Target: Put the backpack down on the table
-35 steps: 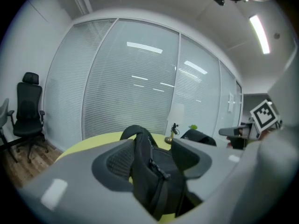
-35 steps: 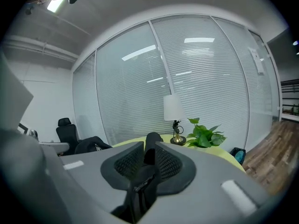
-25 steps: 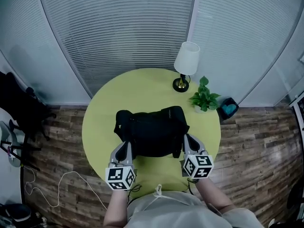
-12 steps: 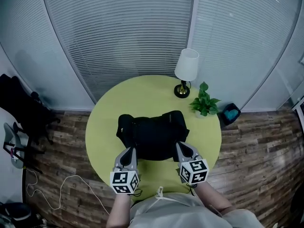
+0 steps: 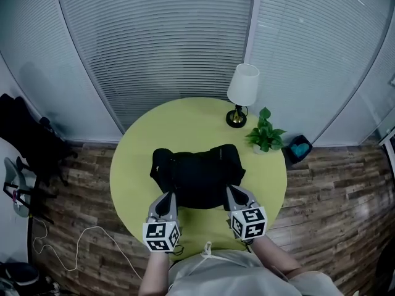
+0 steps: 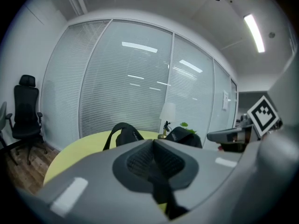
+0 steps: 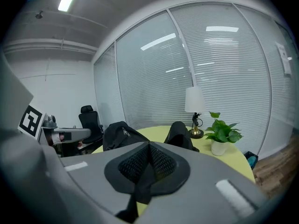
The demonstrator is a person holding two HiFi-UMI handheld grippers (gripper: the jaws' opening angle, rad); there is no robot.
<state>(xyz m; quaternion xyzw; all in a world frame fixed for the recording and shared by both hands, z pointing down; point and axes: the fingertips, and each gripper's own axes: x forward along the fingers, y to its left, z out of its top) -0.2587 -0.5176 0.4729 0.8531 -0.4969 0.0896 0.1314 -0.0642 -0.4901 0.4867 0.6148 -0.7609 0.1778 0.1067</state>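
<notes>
The black backpack lies on the round yellow-green table, near its front edge. My left gripper sits at the bag's near left corner and my right gripper at its near right corner. In the left gripper view the jaws are shut on a black strap that hangs down between the pads, with the backpack just beyond. The right gripper view shows the same: my right gripper is shut on a black strap, with the backpack behind it.
A white-shaded lamp and a small potted plant stand at the table's far right. A black office chair is off to the left. A cable lies on the wood floor. A blue-lined bin sits right of the table.
My right gripper has shifted a little left, toward the bag's middle. The left gripper has stayed put. The backpack rests in the same place on the table.
</notes>
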